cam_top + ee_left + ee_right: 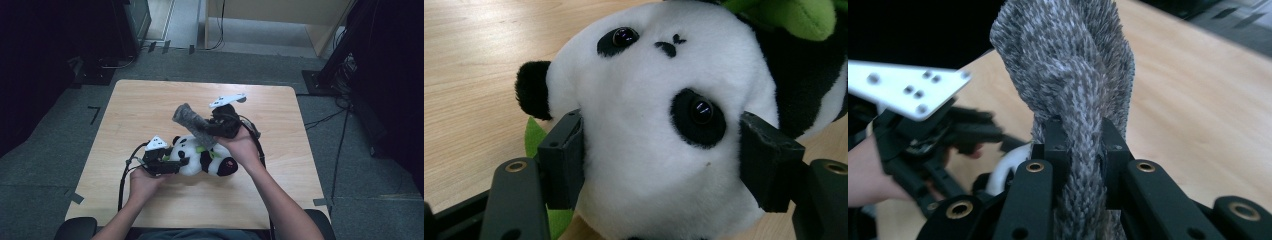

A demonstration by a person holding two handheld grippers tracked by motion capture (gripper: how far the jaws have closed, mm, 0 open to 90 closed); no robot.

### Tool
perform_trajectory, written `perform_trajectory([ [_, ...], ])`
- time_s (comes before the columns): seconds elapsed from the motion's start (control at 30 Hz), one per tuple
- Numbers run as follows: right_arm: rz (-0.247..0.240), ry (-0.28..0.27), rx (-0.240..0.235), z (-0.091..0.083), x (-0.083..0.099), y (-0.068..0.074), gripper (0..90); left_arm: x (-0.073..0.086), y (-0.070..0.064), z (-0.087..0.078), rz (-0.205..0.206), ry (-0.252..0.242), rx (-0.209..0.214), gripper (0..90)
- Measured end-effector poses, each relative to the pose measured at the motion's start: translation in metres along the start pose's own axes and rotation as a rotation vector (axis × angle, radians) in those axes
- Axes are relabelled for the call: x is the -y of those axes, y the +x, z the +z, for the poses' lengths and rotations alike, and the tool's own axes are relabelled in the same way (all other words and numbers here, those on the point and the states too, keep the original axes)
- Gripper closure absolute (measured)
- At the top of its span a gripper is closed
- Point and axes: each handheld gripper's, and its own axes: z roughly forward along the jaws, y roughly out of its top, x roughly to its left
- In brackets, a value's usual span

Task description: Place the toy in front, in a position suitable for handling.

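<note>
Pale wooden worktop (150, 110) on grey carpet carries everything. Nearest, the left hand-held gripper (167, 162) clamps the head of the black-and-white plush panda (659, 130), pinning it down. Beyond, the right hand-held gripper (1083, 150) pinches the grey knitted sleeve (1073, 75), apparently working it around the toy. No containers visible.

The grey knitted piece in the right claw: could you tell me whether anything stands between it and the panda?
Nothing visible does. The right claw is shut on the grey knitted piece, whose lower end already reaches the panda, held by the left claw.
</note>
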Motion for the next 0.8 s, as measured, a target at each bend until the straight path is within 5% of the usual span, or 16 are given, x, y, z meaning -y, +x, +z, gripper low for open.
perform_trajectory([
  [0.3, -0.014, 0.138, -0.060, 0.046, 0.022, 0.020, 80.8, 0.000, -0.001, 0.000, -0.001, 0.001, -0.015, 29.6],
  [0.63, 0.003, 0.152, -0.010, 0.042, 0.028, 0.006, 81.3, 0.001, -0.001, 0.001, 0.008, 0.006, -0.018, 31.1],
  [0.7, 0.014, 0.154, 0.044, 0.035, 0.032, -0.006, 81.4, 0.001, 0.000, 0.001, 0.006, 0.011, -0.018, 31.3],
  [0.8, 0.056, 0.157, 0.041, 0.031, 0.037, -0.018, 81.4, 0.001, -0.001, 0.002, 0.010, 0.012, -0.016, 31.5],
])
